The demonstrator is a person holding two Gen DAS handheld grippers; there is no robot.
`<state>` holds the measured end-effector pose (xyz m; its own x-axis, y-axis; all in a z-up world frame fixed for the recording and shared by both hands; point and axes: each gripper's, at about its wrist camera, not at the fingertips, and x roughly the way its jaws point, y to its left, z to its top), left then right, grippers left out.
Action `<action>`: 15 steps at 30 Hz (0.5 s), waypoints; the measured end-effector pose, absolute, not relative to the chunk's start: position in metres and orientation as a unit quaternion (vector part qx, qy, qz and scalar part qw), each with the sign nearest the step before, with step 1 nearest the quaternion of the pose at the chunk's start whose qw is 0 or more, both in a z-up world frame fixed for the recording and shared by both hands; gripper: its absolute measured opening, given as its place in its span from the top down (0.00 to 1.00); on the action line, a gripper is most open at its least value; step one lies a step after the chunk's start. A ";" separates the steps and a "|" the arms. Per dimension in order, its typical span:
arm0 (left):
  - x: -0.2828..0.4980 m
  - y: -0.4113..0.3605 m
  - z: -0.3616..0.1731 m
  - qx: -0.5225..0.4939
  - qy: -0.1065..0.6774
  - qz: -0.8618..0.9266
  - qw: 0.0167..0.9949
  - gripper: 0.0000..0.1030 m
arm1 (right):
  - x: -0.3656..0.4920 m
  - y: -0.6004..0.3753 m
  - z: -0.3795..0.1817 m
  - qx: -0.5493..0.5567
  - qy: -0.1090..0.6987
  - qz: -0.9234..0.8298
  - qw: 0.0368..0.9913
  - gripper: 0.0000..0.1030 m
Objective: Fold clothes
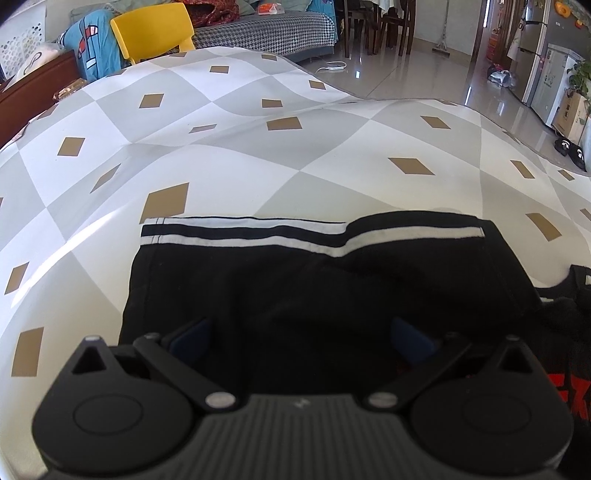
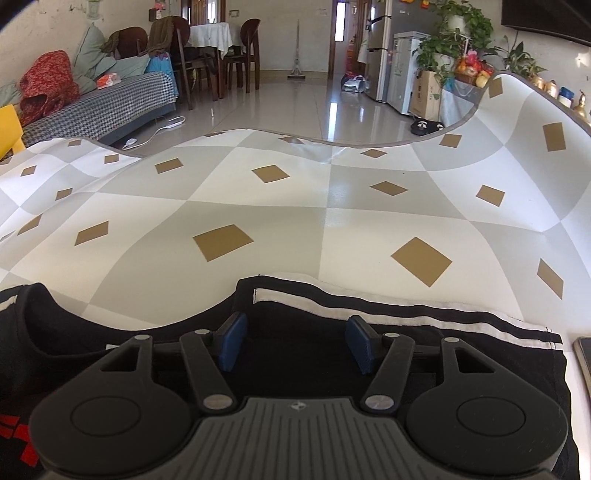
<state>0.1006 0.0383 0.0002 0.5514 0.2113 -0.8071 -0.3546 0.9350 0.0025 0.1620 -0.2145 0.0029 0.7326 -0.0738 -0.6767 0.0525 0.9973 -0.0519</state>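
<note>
A: Where is the black garment [image 1: 295,280] lying?

B: Flat on the table, on the checked cloth [image 1: 229,155] with its grey and white squares and small tan diamonds. In the left wrist view the garment's edge with the white stripes [image 1: 258,230] faces away from the camera, towards the far side of the cloth. The right wrist view shows the same black garment [image 2: 406,354], with its own striped hem [image 2: 406,314] running off to the right.

A: And the left gripper [image 1: 301,336]?

B: It sits low over the garment, on the near side of the stripes. Its blue pads [image 1: 192,338] stand well apart with only flat black fabric between them; nothing is pinched.

A: The right gripper [image 2: 295,341]?

B: Also over the garment, just short of the striped hem. Its jaws are apart too, and its blue pads [image 2: 232,341] do not press on any fold. Whether the tips brush the cloth underneath I cannot say; black on black hides it.

A: Anything else on the garment?

B: Some red print [image 1: 569,395] near its right edge in the left view. Beyond the cloth's far edge there is a yellow chair [image 1: 153,31], and a dark flat object [image 2: 583,354] lies just right of the garment in the right view.
</note>
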 end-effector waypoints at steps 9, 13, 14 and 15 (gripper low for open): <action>0.108 0.032 -0.001 -0.076 0.437 0.163 0.881 0.00 | 0.174 -0.233 0.002 0.020 0.349 -0.107 0.931 0.43; 0.114 0.034 -0.002 -0.074 0.435 0.164 0.882 0.00 | 0.174 -0.235 0.004 0.020 0.356 -0.103 0.928 0.42; 0.116 0.034 -0.002 -0.072 0.434 0.164 0.883 0.00 | 0.173 -0.235 0.005 0.022 0.358 -0.100 0.928 0.42; 0.118 0.034 -0.002 -0.071 0.433 0.165 0.884 0.00 | 0.172 -0.236 0.006 0.024 0.360 -0.096 0.928 0.43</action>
